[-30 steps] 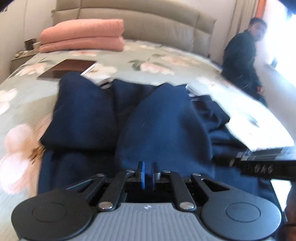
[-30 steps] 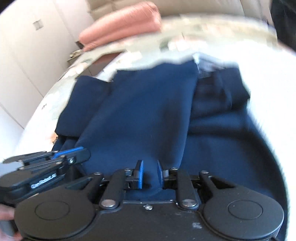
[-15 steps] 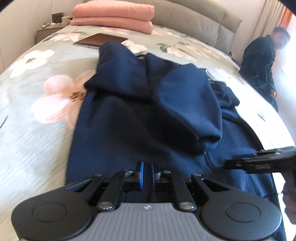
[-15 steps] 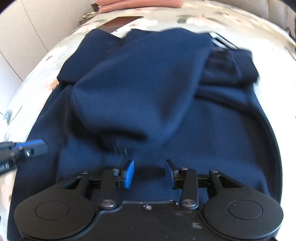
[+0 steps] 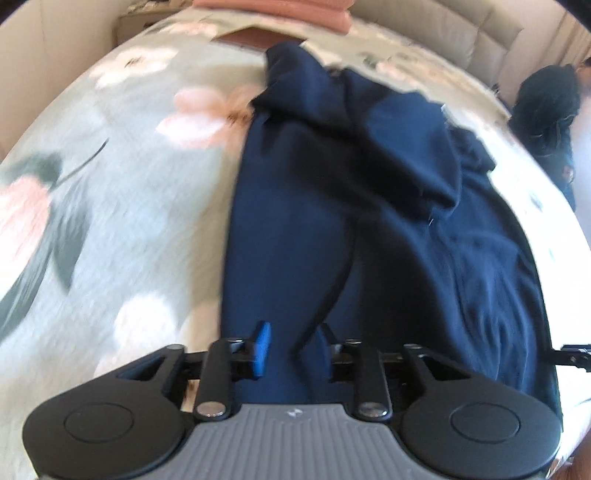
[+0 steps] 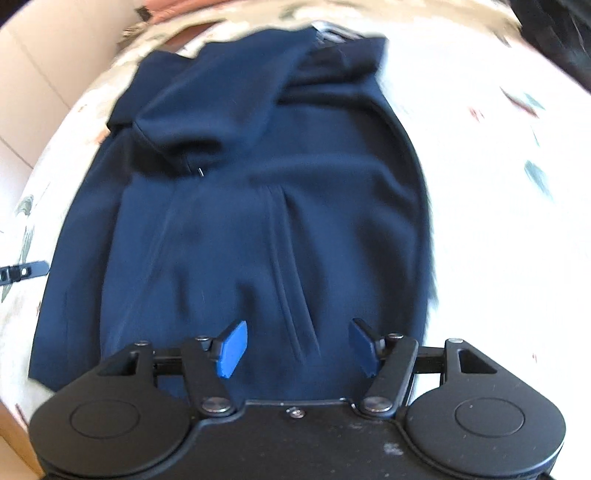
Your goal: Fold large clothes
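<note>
A large navy garment lies lengthwise on the flowered bedspread, with a folded-over part resting across its far half. My left gripper hovers over the near left part of the cloth. Its jaws are opening, and the blue pads stand apart without pressing on the fabric below. In the right wrist view the same garment fills the middle. My right gripper is above its near end, jaws opening wide, nothing pinched. Each gripper's tip shows at the other view's edge: right gripper, left gripper.
Folded pink blankets and a flat brown thing lie near the padded headboard. A person in dark clothes sits beside the bed on the right. A pale wall runs along the bed's left side.
Both grippers drew back from the garment's far half toward its near end. They let go of the navy fold, which now lies across the upper part, and both jaws opened.
</note>
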{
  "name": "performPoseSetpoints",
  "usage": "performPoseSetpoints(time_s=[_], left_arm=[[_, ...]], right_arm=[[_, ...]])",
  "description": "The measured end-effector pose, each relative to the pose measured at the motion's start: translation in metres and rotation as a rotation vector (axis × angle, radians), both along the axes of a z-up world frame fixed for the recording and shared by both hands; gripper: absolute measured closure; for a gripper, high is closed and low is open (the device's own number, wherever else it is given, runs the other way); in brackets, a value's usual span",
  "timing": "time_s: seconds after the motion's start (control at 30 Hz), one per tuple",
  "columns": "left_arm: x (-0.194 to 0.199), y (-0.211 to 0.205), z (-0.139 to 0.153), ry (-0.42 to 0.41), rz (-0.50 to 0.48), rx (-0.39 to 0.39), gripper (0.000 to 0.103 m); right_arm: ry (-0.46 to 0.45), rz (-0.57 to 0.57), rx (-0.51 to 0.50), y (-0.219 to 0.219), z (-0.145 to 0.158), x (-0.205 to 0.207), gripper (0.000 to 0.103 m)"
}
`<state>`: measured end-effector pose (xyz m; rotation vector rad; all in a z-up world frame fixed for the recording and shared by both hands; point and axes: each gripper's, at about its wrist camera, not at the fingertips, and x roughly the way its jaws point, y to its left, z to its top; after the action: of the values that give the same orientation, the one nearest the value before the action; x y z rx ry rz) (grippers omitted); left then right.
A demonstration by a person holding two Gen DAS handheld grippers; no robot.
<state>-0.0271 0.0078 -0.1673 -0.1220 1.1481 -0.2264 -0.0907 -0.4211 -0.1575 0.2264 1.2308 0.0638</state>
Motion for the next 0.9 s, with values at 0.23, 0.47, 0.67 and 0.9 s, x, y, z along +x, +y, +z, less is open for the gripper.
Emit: performPoseSetpoints(time_s=[0.23,0.47,0.67,0.9], left_arm=[[-0.029,0.018,0.002,0.027,0.061,0.028,0.027],[-0.035,0.04,-0.023,0.163,0.156,-0.091,0.027],[-0.04,0.045,-0.043,0.249,0.183,-0.205,0.027],[-0.04,0.039,-0.052,0.266,0.168,-0.248,0.038]], right_arm=[[0.128,-0.114,-0.02,-0.023,-0.032,-0.041,0.027],[0.162,-0.199,0.038,-0.039,-0.042,-0.05,0.027],[0.181,-0.201,0.068,-0.037,-0.048,-0.051,0.027],[0.253,-0.126,0.164,-0.027,-0.065,-0.05,0.048]])
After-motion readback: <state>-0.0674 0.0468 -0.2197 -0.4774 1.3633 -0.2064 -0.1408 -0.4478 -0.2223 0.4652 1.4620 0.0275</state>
